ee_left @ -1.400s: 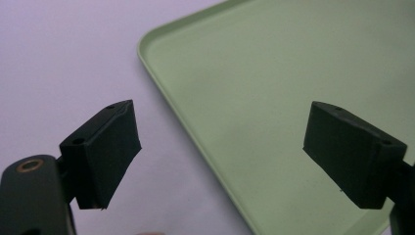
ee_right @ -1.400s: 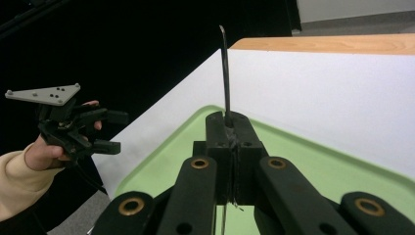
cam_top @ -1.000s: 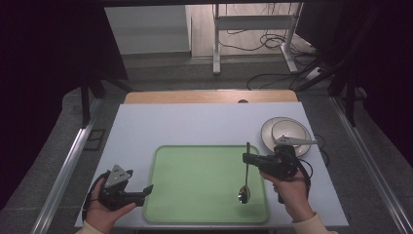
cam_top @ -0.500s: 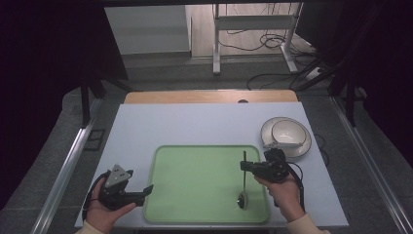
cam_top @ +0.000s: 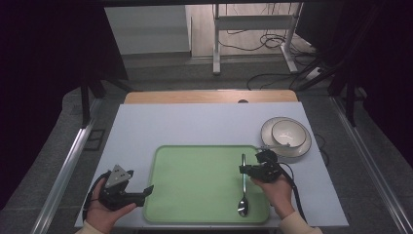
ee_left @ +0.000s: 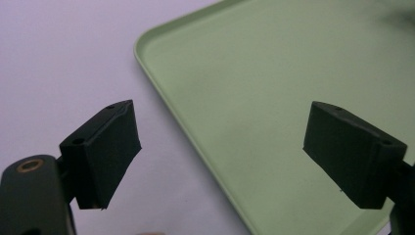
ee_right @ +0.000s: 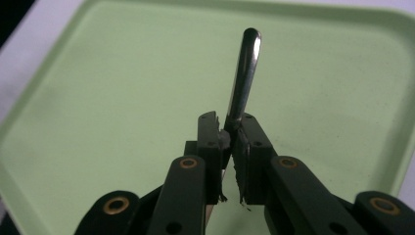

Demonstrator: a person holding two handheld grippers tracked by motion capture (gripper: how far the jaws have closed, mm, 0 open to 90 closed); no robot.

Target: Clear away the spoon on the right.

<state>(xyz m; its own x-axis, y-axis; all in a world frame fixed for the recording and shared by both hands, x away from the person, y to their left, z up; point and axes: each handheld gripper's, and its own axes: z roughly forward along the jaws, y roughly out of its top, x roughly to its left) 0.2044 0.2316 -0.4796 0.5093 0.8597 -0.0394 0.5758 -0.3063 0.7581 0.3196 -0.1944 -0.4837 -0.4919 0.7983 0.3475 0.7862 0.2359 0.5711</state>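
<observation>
The tray (cam_top: 195, 185) lies on the desk (cam_top: 185, 122) at its near edge, about midway across. A spoon (cam_top: 243, 192) lies in the right part of the tray, its bowl toward the near edge and its handle pointing away to the far side. The right hand-held gripper (cam_top: 245, 170) sits over the spoon's handle, above the tray's right side, with the handle between its jaws. Behind it and to the right, off the tray, a plate (cam_top: 302, 146) rests on the desk with a bowl (cam_top: 288, 132) on it. The left hand-held gripper (cam_top: 146, 191) rests at the tray's left rim, near the desk's front edge.
</observation>
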